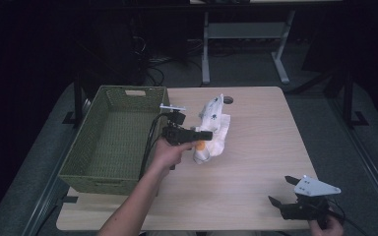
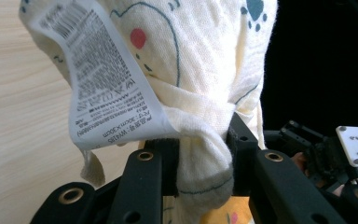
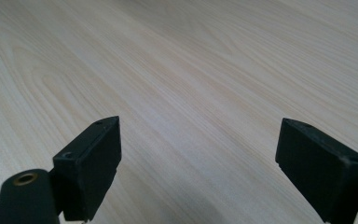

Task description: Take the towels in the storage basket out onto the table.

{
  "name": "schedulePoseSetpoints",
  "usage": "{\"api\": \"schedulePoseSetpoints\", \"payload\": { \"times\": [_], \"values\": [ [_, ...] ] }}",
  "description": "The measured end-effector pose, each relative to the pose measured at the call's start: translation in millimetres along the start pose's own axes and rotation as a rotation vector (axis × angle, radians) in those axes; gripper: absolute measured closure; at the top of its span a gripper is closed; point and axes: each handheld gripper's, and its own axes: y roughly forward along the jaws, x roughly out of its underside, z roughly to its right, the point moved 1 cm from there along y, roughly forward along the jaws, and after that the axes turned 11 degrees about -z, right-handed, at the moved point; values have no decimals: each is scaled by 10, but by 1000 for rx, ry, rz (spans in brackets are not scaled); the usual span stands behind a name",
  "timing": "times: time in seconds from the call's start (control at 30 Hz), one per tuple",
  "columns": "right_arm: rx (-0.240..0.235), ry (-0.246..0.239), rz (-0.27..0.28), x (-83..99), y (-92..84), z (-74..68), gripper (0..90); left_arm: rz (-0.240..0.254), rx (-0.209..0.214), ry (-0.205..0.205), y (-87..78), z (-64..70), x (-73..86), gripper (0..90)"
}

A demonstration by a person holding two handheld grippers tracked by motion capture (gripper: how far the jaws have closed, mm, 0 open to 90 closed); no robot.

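Observation:
A cream-white cloth (image 1: 213, 129) printed with small blue and red animal marks lies bunched near the middle of the wooden table (image 1: 256, 147). My left gripper (image 1: 205, 135) reaches over it from the left and is shut on a gathered fold of it. In the left gripper view the cloth (image 2: 200, 70) hangs pinched between the jaws, its white care label (image 2: 103, 79) drooping to the left. My right gripper (image 1: 283, 189) rests near the table's front right corner, open. In the right gripper view, my right gripper (image 3: 198, 163) has its jaws wide apart over bare wood, with nothing between them.
A green woven basket (image 1: 86, 169) stands along the table's left side, close to my left forearm. A small round hole (image 1: 228, 100) marks the table's far edge. Beyond the table, a desk frame (image 1: 246, 44) stands on dark floor.

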Motion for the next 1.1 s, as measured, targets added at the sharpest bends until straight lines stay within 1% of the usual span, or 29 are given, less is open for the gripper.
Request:
{"api": "schedulePoseSetpoints", "payload": {
  "times": [0.03, 0.17, 0.33, 0.37, 0.4, 0.43, 0.53, 0.6, 0.7, 0.77, 0.9, 1.0, 1.03, 1.1],
  "values": [
    [0, 0, 0, 0, 2, 1, 139, 0, -6, -3, 26, 8, -1, 720],
    [-1, -1, 0, -3, 8, -3, 139, -11, -5, -3, 134, 11, 9, 720],
    [-3, -1, 2, -5, 5, -7, 139, -13, -1, -15, 257, -6, 36, 720],
    [-3, -2, 3, -5, 6, -8, 139, -19, -2, -17, 282, -15, 45, 720],
    [-3, -3, 3, -5, 7, -9, 139, -24, -1, -29, 315, -18, 52, 720],
    [-3, -4, 3, -6, 8, -10, 139, -27, 8, -35, 346, -24, 61, 719],
    [-7, -3, 2, -6, 12, -11, 139, -51, 15, -37, 428, -41, 96, 717],
    [-8, -3, 4, -6, 12, -9, 139, -66, 10, -42, 490, -58, 127, 716],
    [-8, -2, 7, -4, 9, -10, 139, -71, 2, -63, 564, -110, 172, 716],
    [-8, -3, 6, -4, 9, -11, 139, -65, -2, -79, 608, -146, 206, 717],
    [-8, -4, 6, -3, 10, -11, 139, -61, -20, -93, 655, -212, 281, 717],
    [-8, -3, 2, -4, 12, -17, 139, -49, -43, -109, 671, -262, 329, 717],
    [-8, -3, 1, -5, 11, -20, 139, -43, -48, -120, 674, -282, 345, 717],
    [-8, -6, 2, -8, 11, -24, 139, -42, -61, -123, 685, -304, 362, 717]
  ]
}}
